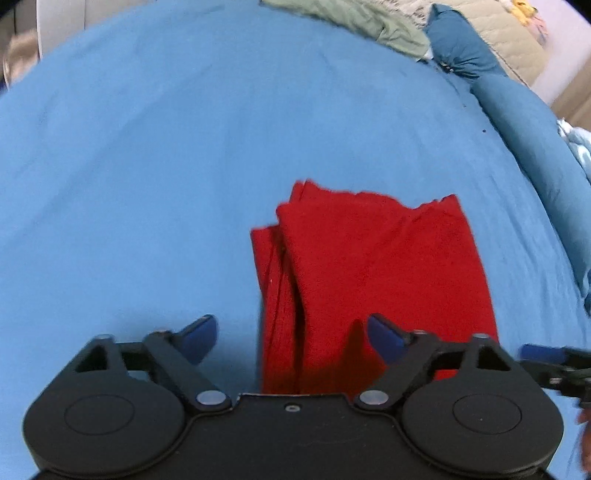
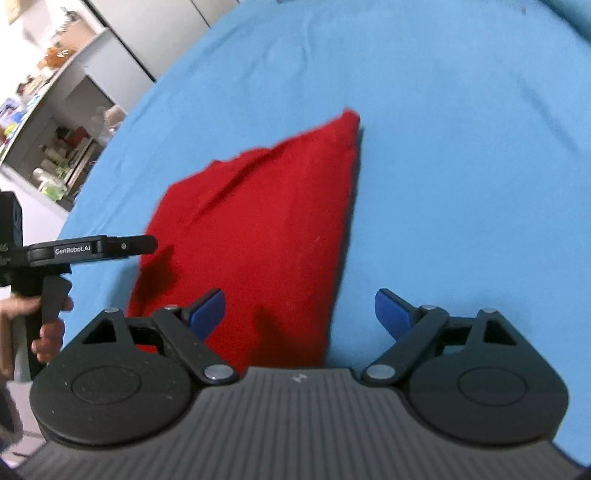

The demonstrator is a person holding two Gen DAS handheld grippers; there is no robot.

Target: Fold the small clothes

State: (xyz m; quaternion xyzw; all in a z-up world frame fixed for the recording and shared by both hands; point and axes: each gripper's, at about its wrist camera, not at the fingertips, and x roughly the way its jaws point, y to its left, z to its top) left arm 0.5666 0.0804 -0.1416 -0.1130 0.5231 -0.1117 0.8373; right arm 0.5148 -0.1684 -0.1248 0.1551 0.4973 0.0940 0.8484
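Folded red knit garment lies on blue bedsheet; left gripper and right gripper both gape wide, empty; green cloth heaped far off.

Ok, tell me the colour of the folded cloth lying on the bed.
Solid red, no pattern. The folded cloth shows best in the left wrist view, on the blue sheet.

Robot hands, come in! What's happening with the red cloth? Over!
Left gripper open, right gripper open, both empty. Red cloth folded, flat on blue sheet. Nothing in the way. Over.
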